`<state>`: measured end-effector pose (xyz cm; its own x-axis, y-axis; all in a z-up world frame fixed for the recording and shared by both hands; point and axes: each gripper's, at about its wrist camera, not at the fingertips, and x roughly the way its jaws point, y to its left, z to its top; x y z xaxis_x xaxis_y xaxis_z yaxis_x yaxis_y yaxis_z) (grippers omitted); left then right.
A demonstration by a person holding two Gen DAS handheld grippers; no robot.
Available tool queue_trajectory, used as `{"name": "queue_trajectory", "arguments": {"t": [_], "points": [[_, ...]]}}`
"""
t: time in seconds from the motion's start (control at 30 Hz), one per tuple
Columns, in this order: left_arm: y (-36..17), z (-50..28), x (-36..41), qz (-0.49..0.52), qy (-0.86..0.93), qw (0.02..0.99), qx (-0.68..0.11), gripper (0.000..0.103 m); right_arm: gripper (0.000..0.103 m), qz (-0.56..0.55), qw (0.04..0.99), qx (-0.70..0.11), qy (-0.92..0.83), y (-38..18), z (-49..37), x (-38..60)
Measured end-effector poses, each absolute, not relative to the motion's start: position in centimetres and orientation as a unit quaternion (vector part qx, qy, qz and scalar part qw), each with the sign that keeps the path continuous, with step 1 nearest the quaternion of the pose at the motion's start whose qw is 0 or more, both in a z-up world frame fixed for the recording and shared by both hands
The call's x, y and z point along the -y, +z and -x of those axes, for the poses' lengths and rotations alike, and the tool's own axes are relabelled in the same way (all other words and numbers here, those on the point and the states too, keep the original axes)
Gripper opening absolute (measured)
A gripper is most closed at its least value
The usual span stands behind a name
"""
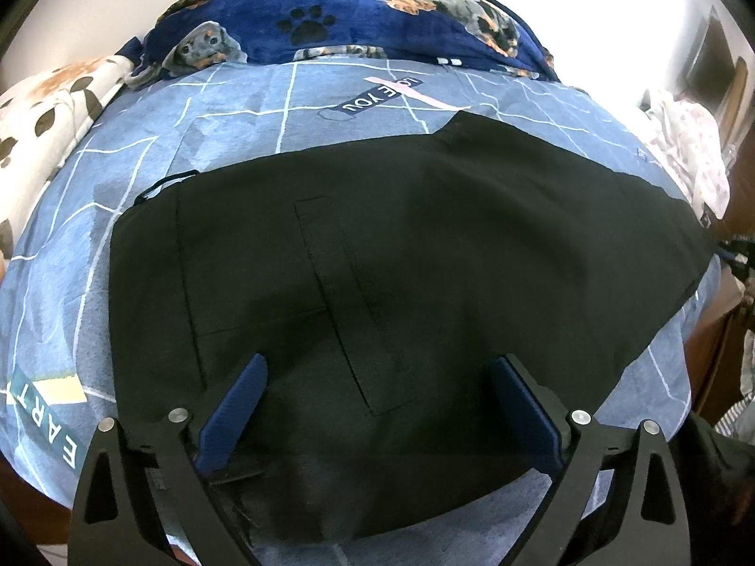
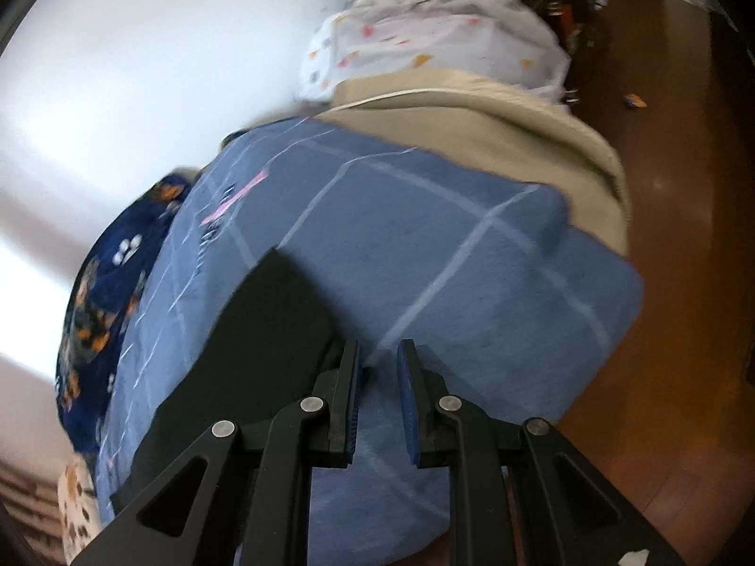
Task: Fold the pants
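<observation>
Black pants (image 1: pixel 387 259) lie folded flat on the blue bedsheet (image 1: pixel 236 113), a back pocket seam facing up. My left gripper (image 1: pixel 380 368) is open right above the pants' near part, its blue pads wide apart, holding nothing. In the right wrist view the pants (image 2: pixel 264 330) lie at the lower left. My right gripper (image 2: pixel 377 353) hovers over the bare sheet (image 2: pixel 472 254) just right of the pants' edge, its pads a narrow gap apart and empty.
A navy dog-print blanket (image 1: pixel 358 14) is bunched at the bed's far side. A white spotted cloth (image 1: pixel 52 108) lies at the left. A beige mattress edge (image 2: pixel 495 108) and white patterned fabric (image 2: pixel 434 23) sit by the brown wooden floor (image 2: pixel 684 236).
</observation>
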<state>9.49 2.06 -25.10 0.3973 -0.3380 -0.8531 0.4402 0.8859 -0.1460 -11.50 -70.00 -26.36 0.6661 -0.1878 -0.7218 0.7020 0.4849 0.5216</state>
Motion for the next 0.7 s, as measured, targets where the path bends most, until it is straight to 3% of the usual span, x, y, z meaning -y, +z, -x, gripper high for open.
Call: {"name": "queue_trajectory", "arguments": {"t": [0.17, 0.37, 0.47, 0.7], "points": [[-25.1, -9.5, -2.1, -0.049, -0.234, 0.835, -0.496, 0.097, 0.02, -0.47, 0.792, -0.303, -0.245, -26.3, 10.6, 70.0], [-25.2, -9.5, -2.0, -0.052, -0.235, 0.836, -0.493, 0.098, 0.019, -0.446, 0.79, -0.321, -0.271, -26.9, 10.8, 71.3], [-25.2, -9.5, -2.0, -0.051, -0.235, 0.836, -0.493, 0.098, 0.025, -0.432, 0.796, -0.328, -0.269, -26.7, 10.4, 71.7], [-25.2, -9.4, -1.8, -0.054, -0.234, 0.837, -0.492, 0.102, 0.029, -0.422, 0.805, -0.361, -0.208, -26.6, 9.4, 70.3]]}}
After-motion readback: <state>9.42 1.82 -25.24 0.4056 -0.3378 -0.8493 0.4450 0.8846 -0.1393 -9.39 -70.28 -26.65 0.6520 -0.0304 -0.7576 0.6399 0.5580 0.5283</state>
